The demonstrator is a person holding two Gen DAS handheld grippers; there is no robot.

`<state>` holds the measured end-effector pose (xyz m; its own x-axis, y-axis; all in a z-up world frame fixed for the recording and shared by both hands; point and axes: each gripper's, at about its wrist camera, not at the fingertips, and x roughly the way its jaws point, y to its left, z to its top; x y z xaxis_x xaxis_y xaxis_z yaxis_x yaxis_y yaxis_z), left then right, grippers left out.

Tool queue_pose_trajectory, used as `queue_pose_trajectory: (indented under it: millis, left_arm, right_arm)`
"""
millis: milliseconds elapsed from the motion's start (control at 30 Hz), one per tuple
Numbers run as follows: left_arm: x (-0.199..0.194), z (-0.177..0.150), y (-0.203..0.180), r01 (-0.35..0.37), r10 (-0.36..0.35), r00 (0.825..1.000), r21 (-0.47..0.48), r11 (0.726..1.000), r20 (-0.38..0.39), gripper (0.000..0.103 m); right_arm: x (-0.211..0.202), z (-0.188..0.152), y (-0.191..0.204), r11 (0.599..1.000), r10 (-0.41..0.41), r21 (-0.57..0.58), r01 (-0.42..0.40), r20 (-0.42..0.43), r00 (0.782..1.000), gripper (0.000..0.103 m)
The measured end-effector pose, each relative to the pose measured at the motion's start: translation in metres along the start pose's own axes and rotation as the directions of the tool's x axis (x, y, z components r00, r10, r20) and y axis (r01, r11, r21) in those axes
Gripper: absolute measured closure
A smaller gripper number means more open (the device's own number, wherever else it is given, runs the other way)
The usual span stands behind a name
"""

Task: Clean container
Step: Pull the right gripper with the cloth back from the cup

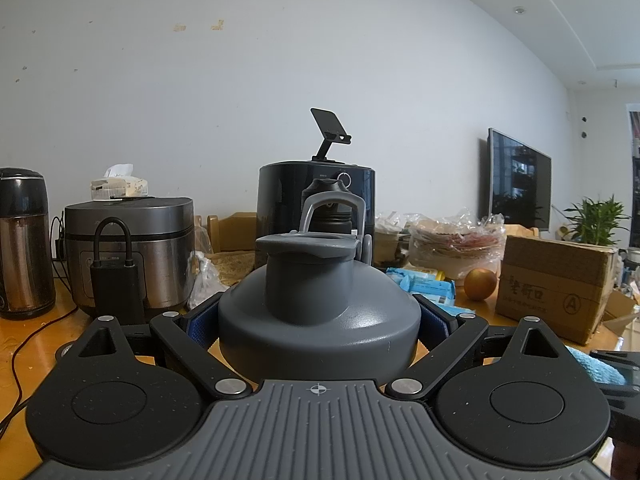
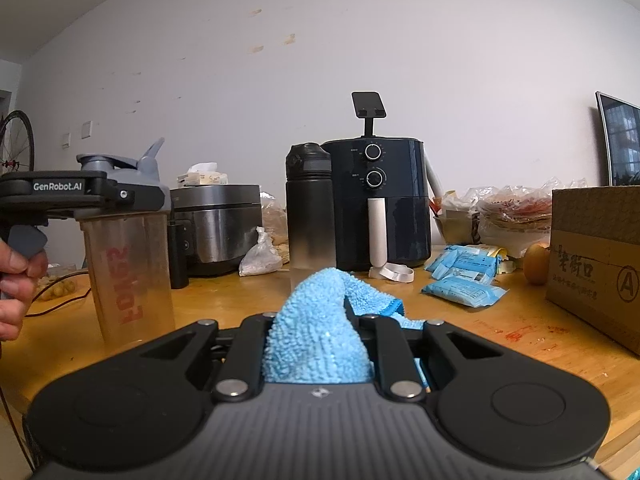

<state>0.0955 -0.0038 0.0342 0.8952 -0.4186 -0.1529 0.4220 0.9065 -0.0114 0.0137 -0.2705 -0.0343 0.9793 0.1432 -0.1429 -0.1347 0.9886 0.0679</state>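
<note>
One blue cloth [image 2: 316, 336] is pinched between the narrowed jaws of the right gripper [image 2: 318, 344], its free end draped forward onto the wooden table [image 2: 480, 332]. One shaker bottle [image 2: 128, 264], translucent with red lettering and a grey lid [image 1: 316, 300], is clamped just under that lid by the left gripper [image 1: 318, 320], whose blue-padded fingers [image 1: 198, 326] press on both sides; the bottle is seen upright with its base at the table. One hand [image 2: 18, 280] is seen on the left gripper's handle at the edge of the right wrist view.

Beyond the cloth, two blue packets [image 2: 464, 276] are seen lying near each other on the table, with one orange fruit [image 2: 536, 264] just beside one cardboard box [image 2: 596, 260] to the right. One dark bottle [image 2: 308, 208] is placed just beside one black air fryer [image 2: 380, 204], on which two round dials are counted; one black stand [image 2: 370, 110] is seen above it. To the left, one rice cooker [image 2: 218, 224] is set near the wall, with one tissue pack [image 2: 204, 176] on top. One thermos [image 1: 24, 240] is seen at the far left of the left wrist view. One television [image 1: 518, 184] is mounted on the far wall.
</note>
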Motion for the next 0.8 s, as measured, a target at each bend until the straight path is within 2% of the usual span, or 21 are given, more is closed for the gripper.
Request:
queue_pose_trajectory:
  millis: [233, 400, 567, 800]
  left_arm:
    - [-0.001, 0.002, -0.010, -0.074, 0.074, 0.997, -0.019, 0.997, -0.012, 0.008]
    - [-0.001, 0.003, -0.018, -0.157, 0.156, 0.987, -0.037, 0.987, -0.020, 0.008]
    - [0.002, 0.005, -0.027, -0.250, 0.249, 0.968, -0.053, 0.967, -0.028, 0.008]
    - [0.005, 0.008, -0.039, -0.378, 0.376, 0.926, -0.069, 0.923, -0.041, 0.007]
  right_arm:
    - [-0.001, 0.000, 0.000, 1.000, 0.002, 0.000, -0.002, 0.004, 1.000, 0.092]
    - [-0.001, 0.000, -0.001, 1.000, 0.003, 0.001, -0.003, 0.004, 1.000, 0.092]
    - [-0.001, 0.000, -0.001, 1.000, 0.001, 0.004, -0.001, 0.007, 1.000, 0.092]
    - [-0.003, 0.001, -0.002, 1.000, 0.003, 0.007, -0.003, 0.010, 1.000, 0.091]
